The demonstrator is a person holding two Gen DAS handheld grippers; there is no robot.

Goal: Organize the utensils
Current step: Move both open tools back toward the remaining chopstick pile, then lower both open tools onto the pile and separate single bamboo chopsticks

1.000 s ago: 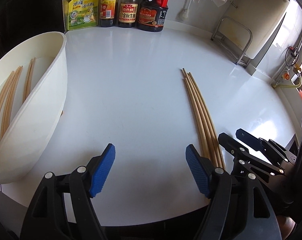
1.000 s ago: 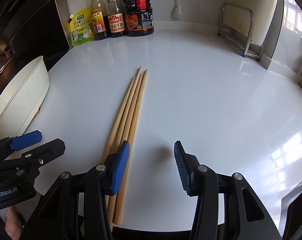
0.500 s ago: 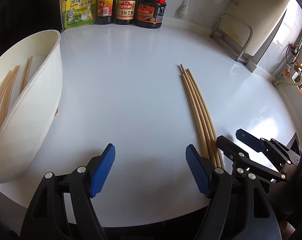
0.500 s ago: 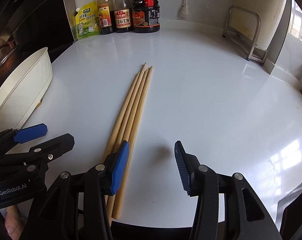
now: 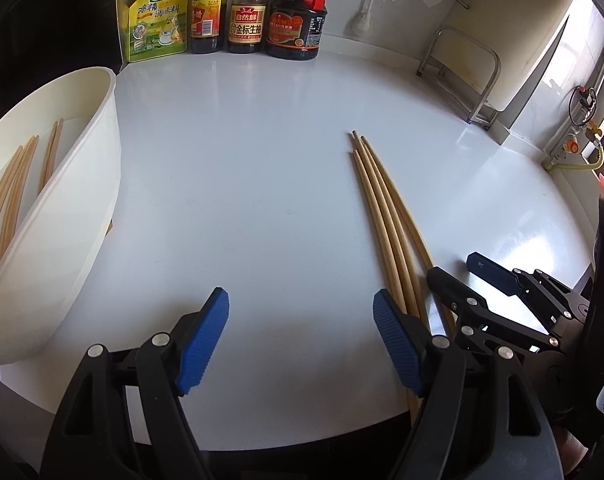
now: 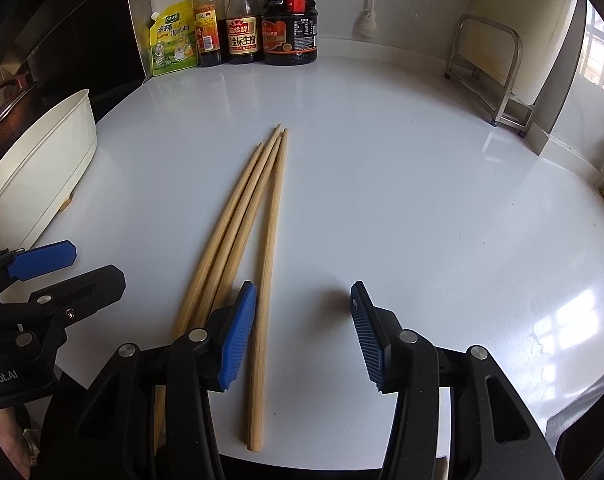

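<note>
four chopsticks (image 6: pixel 238 236) lie on the surface (image 6: pixel 421 200), just left of the right gripper (image 6: pixel 303 332), which is released; left gripper (image 5: pixel 300 340) too. centre on one stick, clench low, carry to bin (image 5: pixel 82 200).

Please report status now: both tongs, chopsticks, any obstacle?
Left tongs open, empty. Right tongs open, one loose chopstick lying between its fingers. Other chopsticks in the tub. No obstacle.
</note>
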